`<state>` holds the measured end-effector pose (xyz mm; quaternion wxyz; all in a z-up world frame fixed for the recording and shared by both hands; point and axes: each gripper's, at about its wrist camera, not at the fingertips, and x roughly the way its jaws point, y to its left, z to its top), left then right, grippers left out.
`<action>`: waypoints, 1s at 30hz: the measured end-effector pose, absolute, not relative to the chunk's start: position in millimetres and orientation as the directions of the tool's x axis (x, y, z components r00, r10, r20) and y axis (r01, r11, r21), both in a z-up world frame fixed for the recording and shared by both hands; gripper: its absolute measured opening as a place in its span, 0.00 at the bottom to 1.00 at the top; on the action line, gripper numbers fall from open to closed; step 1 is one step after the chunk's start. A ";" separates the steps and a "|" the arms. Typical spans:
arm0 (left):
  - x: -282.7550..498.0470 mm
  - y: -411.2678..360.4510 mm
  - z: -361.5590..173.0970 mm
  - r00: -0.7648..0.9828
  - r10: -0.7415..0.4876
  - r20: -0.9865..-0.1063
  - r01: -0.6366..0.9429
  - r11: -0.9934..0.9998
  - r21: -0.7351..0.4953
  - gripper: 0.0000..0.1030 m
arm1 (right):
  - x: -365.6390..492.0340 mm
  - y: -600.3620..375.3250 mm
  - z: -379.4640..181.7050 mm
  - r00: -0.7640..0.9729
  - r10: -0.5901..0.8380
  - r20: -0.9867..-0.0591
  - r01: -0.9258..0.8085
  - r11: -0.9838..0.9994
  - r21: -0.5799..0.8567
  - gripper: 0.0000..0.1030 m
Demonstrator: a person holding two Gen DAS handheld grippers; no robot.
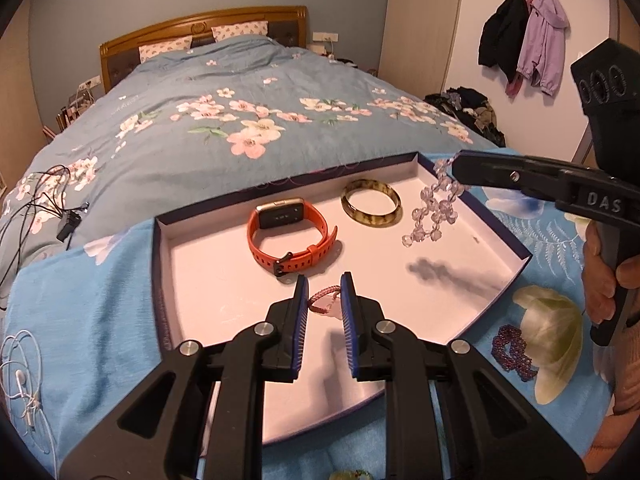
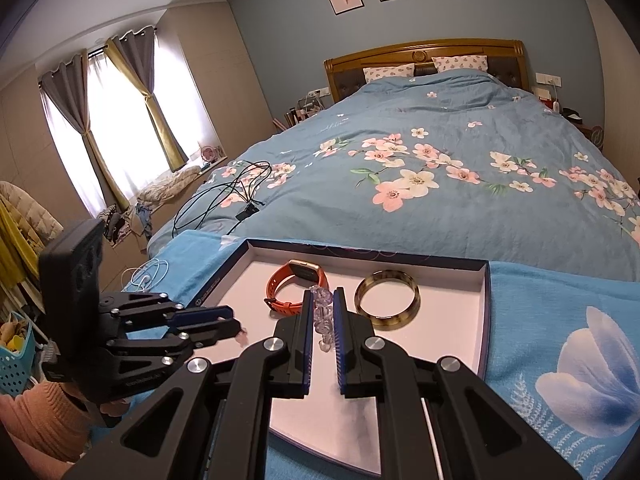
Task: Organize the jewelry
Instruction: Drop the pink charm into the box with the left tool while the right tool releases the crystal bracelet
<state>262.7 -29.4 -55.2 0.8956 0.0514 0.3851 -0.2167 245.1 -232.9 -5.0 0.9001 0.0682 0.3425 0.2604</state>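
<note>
A shallow white tray point(image 1: 208, 264) with a dark rim lies on a blue cloth on the bed. In it rest an orange smartwatch point(image 1: 290, 232) and a mottled green-brown bangle point(image 1: 371, 207). My left gripper point(image 1: 324, 284) hangs over the tray's near part, shut on a pink braided cord bracelet point(image 1: 323, 299) with a pale pendant. My right gripper point(image 1: 458, 166) reaches in from the right, shut on a clear crystal bead bracelet point(image 1: 434, 212) that dangles over the tray's right side. In the right wrist view the clear beads point(image 2: 324, 316) sit between the blue pads point(image 2: 307, 320), next to the bangle point(image 2: 387, 300) and the watch point(image 2: 298, 286).
A purple beaded bracelet point(image 1: 514, 352) lies on the blue cloth right of the tray. White earphones point(image 1: 24, 376) lie at the cloth's left edge and black cables point(image 1: 44, 200) on the floral duvet. A hand point(image 1: 600, 284) holds the right tool.
</note>
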 end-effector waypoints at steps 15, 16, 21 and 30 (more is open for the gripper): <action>315.9 -38.3 -81.9 0.515 -0.364 -0.777 0.381 0.908 -0.172 0.14 | 251.9 -235.6 -9.6 0.618 0.525 -0.586 -0.424 0.850 0.313 0.08; 319.0 -38.3 -82.9 0.513 -0.362 -0.778 0.377 0.910 -0.175 0.14 | 252.3 -235.2 -10.1 0.617 0.524 -0.587 -0.424 0.850 0.313 0.08; 334.0 -36.5 -87.0 0.511 -0.357 -0.782 0.340 0.919 -0.198 0.14 | 255.7 -234.3 -10.9 0.612 0.528 -0.589 -0.429 0.847 0.314 0.08; 334.8 -37.0 -83.3 0.532 -0.342 -0.775 0.334 0.925 -0.179 0.14 | 261.8 -228.8 -16.9 0.594 0.538 -0.598 -0.429 0.841 0.330 0.08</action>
